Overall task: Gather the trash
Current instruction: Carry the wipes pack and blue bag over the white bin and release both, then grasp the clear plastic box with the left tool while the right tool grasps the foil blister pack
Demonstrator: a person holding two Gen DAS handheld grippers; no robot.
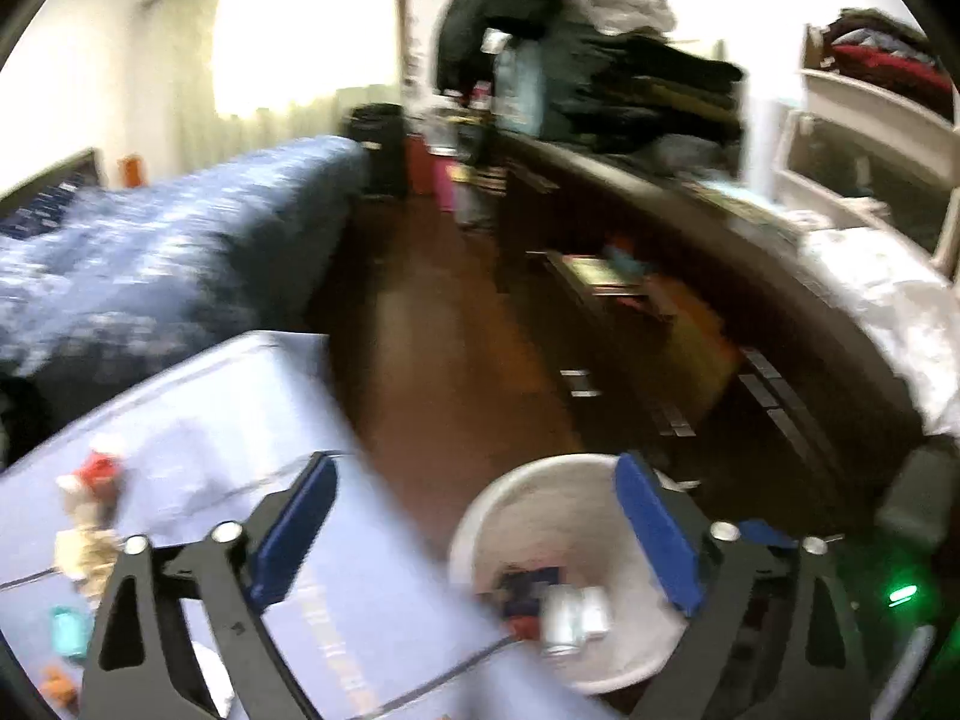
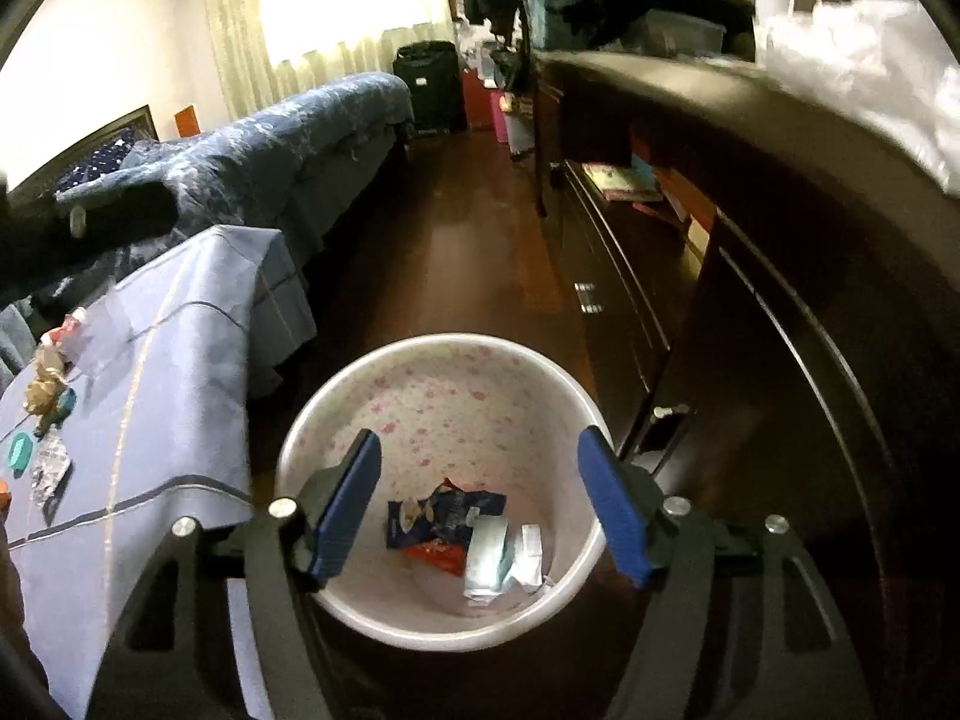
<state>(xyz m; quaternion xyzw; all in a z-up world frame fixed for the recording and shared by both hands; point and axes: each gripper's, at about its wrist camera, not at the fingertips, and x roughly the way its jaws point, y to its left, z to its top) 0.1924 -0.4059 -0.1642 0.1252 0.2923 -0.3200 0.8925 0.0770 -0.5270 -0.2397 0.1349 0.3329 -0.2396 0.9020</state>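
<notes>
Looking along the left claw (image 1: pixel 474 534), the left wrist view is smeared with motion blur. Its blue fingers are spread wide with nothing between them, and it hangs over the edge where the cloth-covered worktop (image 1: pixel 240 420) meets the white trash bin (image 1: pixel 540 510) on the dark wood floor. Blurred wrappers (image 1: pixel 570 606) lie in the bottom of the bin. On the worktop, off to the left, a red-and-white scrap (image 1: pixel 96 471) and a teal item (image 1: pixel 69 630) remain, though the blur hides what exactly they are.

The right wrist view is sharper. The right claw (image 2: pixel 480 507) is also spread and empty, poised directly above the mouth of the bin (image 2: pixel 432 384), whose inside shows a pink floral print. Inside lie a blue snack bag (image 2: pixel 444 513), a red wrapper (image 2: pixel 438 555) and pale packets (image 2: pixel 498 558). On the worktop (image 2: pixel 180 360) at far left sit a crumpled tan scrap (image 2: pixel 43 390), a teal piece (image 2: pixel 21 450) and a silvery wrapper (image 2: pixel 51 462).

Judging by this, a drop into the bin looks just finished, with several pieces left to gather. The next move calls for swinging a claw back left over the worktop and lining its fingers around one of those scraps.
</notes>
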